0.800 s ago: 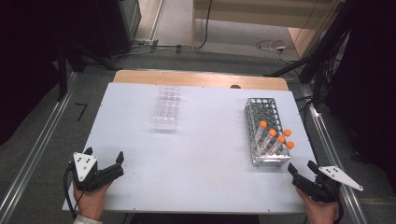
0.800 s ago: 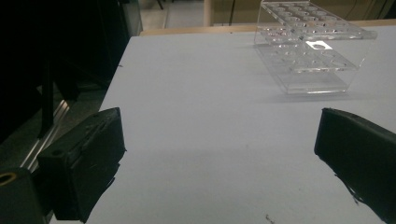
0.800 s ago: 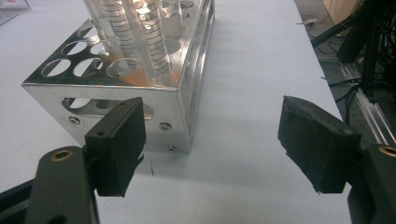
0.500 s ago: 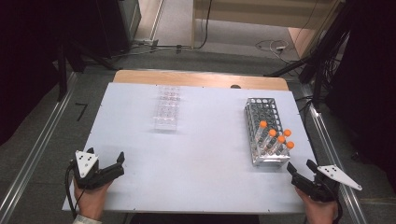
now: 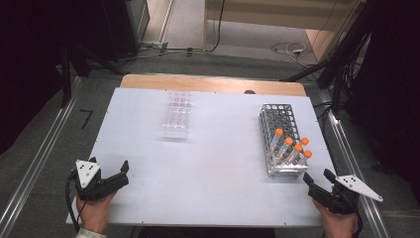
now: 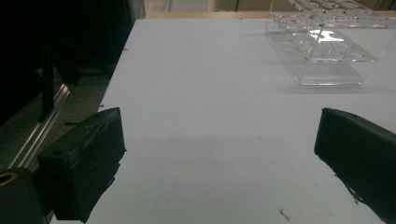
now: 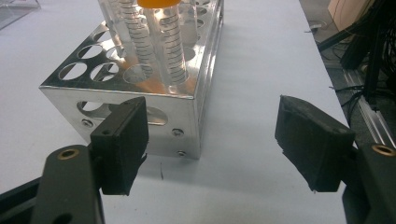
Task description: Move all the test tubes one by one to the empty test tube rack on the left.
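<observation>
My left gripper (image 5: 111,171) rests at the near left corner of the white table (image 5: 213,168), jaws wide apart with nothing between them (image 6: 219,149). At the near right corner my right gripper (image 5: 317,176) is also open and empty (image 7: 212,135), just short of the front end of a metal tube rack (image 5: 282,134). Several clear tubes with orange caps (image 5: 292,146) stand in the rack's near end. In the right gripper view the metal rack (image 7: 140,102) is close ahead to the left, with a graduated tube (image 7: 170,51) upright in it.
A clear plastic rack (image 5: 177,115) stands at the far middle-left of the table, and the same clear rack (image 6: 327,51) lies ahead to the right in the left gripper view. Metal rails run along both table sides. Cables lie on the floor behind.
</observation>
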`<state>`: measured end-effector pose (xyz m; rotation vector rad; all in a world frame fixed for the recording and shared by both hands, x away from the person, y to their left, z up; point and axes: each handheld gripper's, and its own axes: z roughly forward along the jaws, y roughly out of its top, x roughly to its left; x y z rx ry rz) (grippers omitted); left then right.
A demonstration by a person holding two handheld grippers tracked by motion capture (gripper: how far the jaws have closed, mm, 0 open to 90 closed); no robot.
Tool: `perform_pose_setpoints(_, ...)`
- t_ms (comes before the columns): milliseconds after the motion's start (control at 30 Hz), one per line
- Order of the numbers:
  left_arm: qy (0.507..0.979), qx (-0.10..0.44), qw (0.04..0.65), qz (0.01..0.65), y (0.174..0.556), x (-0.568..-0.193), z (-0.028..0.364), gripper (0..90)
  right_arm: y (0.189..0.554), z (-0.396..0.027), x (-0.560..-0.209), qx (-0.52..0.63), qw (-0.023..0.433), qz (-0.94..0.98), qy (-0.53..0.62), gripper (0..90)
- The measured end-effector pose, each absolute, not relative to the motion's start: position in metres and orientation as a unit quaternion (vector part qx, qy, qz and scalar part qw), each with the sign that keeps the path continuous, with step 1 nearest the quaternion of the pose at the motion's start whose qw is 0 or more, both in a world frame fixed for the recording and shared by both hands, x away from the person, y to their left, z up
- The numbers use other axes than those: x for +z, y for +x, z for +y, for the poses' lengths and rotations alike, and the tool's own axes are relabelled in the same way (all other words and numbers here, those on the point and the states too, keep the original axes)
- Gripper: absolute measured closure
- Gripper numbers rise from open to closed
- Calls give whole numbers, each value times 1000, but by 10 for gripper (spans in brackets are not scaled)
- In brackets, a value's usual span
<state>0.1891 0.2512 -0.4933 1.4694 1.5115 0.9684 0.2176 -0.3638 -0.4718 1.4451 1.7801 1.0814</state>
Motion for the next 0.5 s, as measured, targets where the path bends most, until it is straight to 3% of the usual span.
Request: perform_pose_setpoints(500,592,376,393,595,192,-495,250,18,222,-359,-465,420,304,676,524,343)
